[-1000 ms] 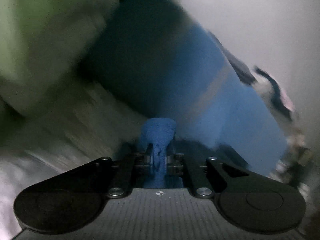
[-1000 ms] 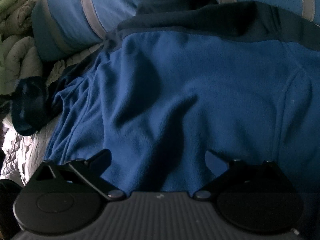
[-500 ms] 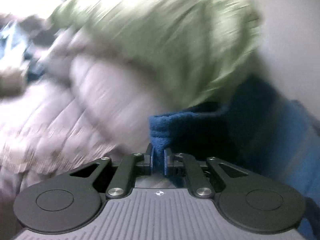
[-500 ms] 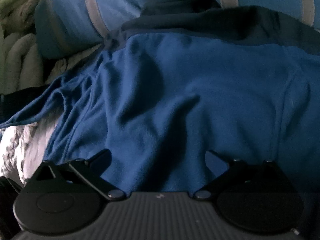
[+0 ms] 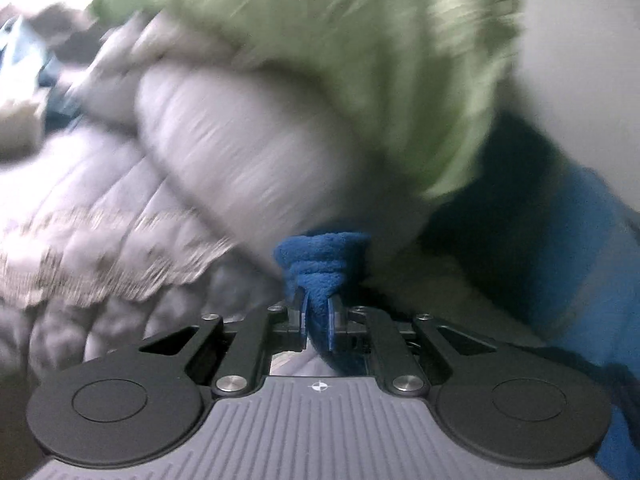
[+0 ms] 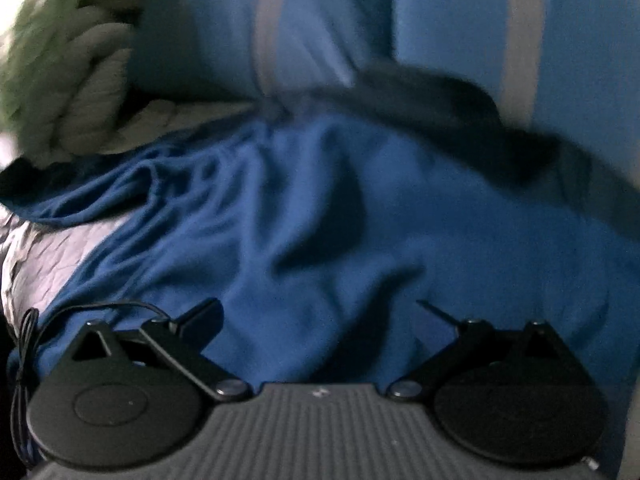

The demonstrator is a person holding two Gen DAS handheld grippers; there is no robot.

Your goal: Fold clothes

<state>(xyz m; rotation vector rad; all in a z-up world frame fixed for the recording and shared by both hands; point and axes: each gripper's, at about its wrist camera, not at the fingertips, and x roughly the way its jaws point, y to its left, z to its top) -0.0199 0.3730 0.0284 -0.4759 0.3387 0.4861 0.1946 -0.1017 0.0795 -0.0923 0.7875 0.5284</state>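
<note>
While the left gripper point(image 5: 318, 320) has its jaws pinching a bunched bit of the blue fleece top point(image 6: 304, 216), the right gripper point(image 6: 320, 312) hangs low over the body of it with jaws spread wide, nothing between them. Top lies spread but rumpled on the bed, dark collar band point(image 6: 460, 120) at the far side against two blue striped pillows point(image 6: 240, 28); one part trails off left over the pale quilt point(image 6: 44, 248). Left wrist view is badly smeared (fast motion, I'd guess): green blanket point(image 5: 360, 48) and grey duvet point(image 5: 224, 152) beyond the pinched fleece wad point(image 5: 320, 264).

Step in hand, as I judge it: carrying a sleeve or side edge held by the left gripper, either pulling it out straight or bringing it across the body for a fold; can't tell which part is pinched. No finished fold shows, the cloth is creased and slack. Next move calls for keeping that pinch tight, laying the held part flat on the body, and the right gripper pinning or catching the near hem so the cloth doesn't drag.
</note>
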